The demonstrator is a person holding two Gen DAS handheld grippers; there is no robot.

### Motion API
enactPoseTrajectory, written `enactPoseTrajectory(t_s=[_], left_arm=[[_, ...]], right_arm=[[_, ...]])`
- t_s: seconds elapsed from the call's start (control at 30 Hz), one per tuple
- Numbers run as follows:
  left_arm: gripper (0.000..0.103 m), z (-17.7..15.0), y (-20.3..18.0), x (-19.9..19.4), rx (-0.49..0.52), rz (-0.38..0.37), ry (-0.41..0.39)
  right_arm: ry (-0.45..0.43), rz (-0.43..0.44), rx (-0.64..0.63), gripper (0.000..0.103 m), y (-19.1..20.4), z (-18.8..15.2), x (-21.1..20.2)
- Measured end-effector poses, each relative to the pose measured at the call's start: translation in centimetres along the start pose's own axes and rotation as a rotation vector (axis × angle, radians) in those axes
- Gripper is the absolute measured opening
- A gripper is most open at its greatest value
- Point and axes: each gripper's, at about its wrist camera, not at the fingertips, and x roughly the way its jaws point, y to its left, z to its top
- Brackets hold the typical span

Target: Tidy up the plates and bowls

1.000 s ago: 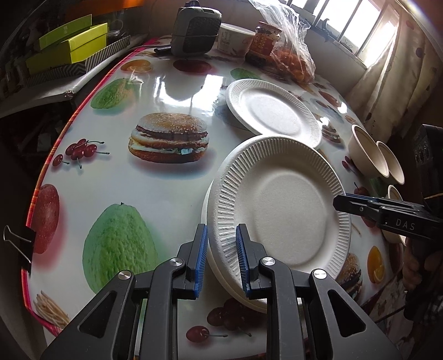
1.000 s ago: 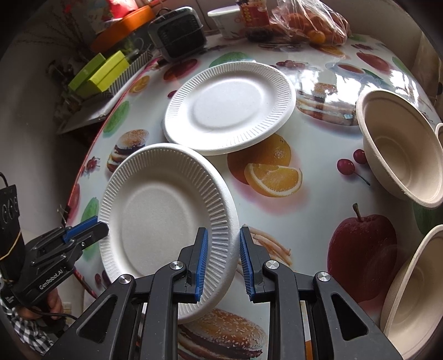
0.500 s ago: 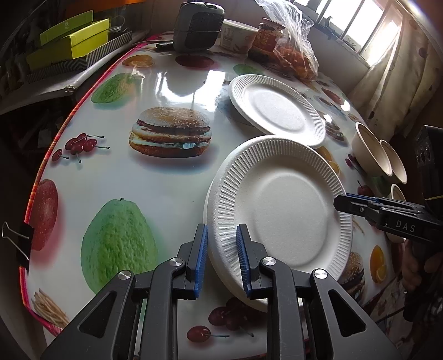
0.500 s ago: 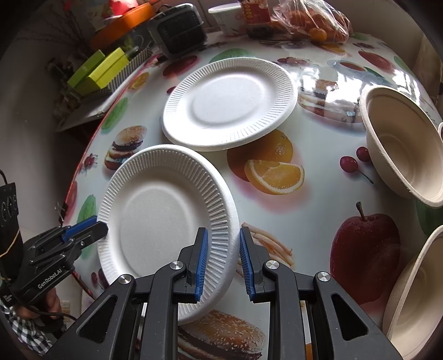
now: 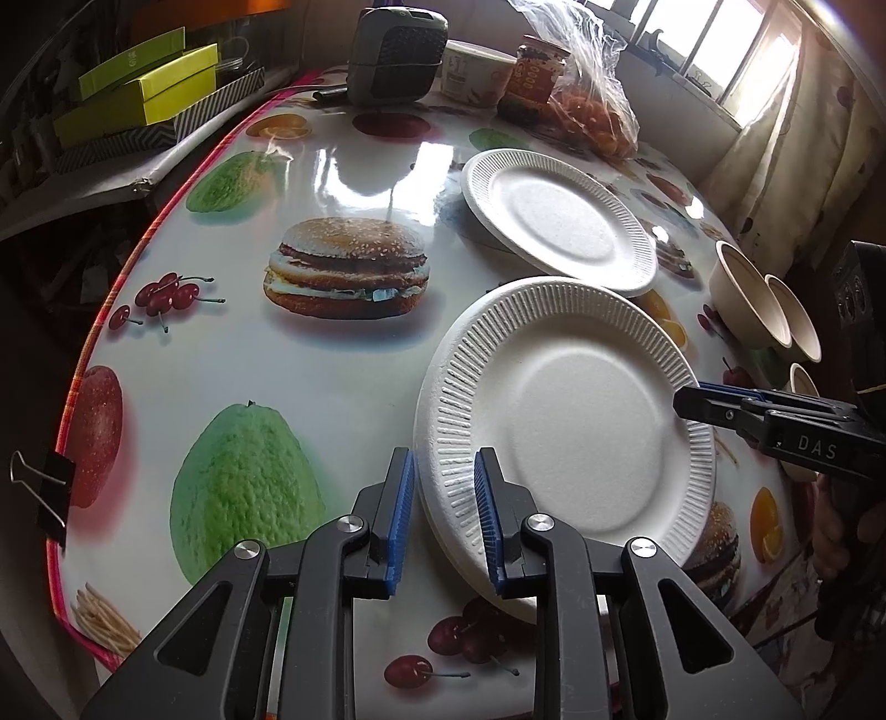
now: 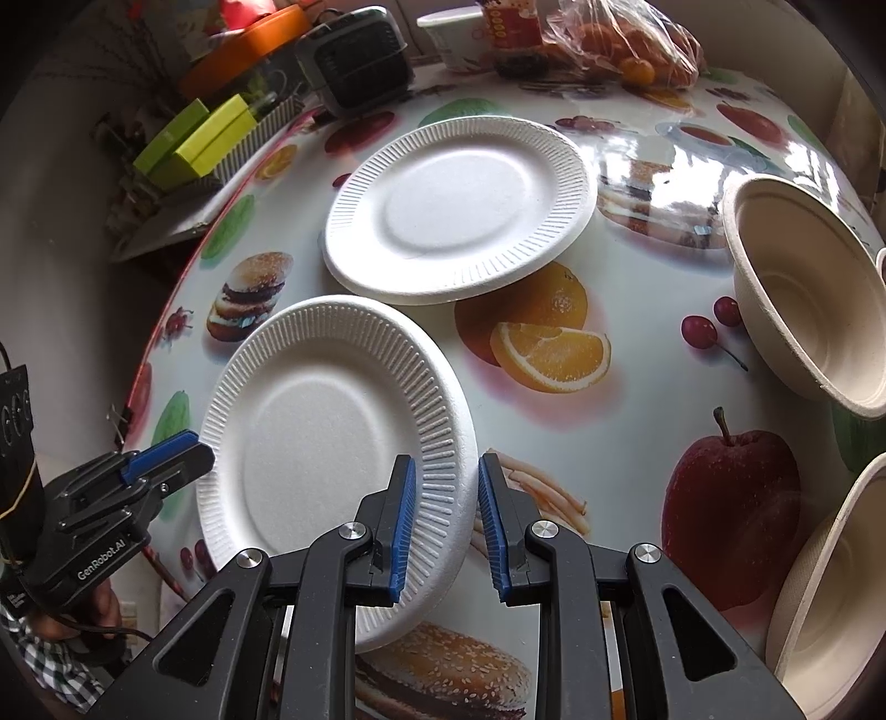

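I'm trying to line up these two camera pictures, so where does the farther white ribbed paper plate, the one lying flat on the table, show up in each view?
Left wrist view: the farther white ribbed paper plate lies upper right of centre, just beyond the nearer white paper plate.
Right wrist view: the same plate sits top centre, above the printed orange slice.
Shared landmark: the dark grey box-shaped grilled appliance at the table's far edge.
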Motion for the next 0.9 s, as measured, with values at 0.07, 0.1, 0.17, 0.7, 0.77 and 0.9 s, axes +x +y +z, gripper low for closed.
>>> enactPoseTrajectory(t_s=[0.07, 0.1, 0.17, 0.7, 0.77, 0.9], left_arm=[[0.024, 0.1, 0.0, 0.0, 0.002, -0.001, -0.001], [0.025, 0.1, 0.1, -0.1, 0.002, 0.002, -0.002], [0.027, 0.2, 0.1, -0.1, 0.004, 0.002, -0.006], [0.045, 1.4, -0.1, -1.9, 0.011, 0.013, -0.058], [0.045, 1.9, -0.4, -2.2, 0.019, 0.026, -0.071], [0.046, 3.1, -1.2, -2.9, 0.043, 0.035, -0.106]], right_arm=[[-0.001, -0.001, 0.000, 0.023, -0.1, 0.1, 0.0], [-0.002, -0.001, 0.000, 0.025, -0.1, 0.1, 0.0], [-0.005, -0.002, -0.001, 0.028, -0.1, 0.1, 0.0], [-0.113, -0.022, -0.021, 0.049, 0.2, 0.6, -2.9], [-0.136, -0.028, -0.023, 0.052, 0.1, 0.9, -3.5], [-0.197, -0.045, -0.040, 0.058, 0.0, 1.6, -5.0]])
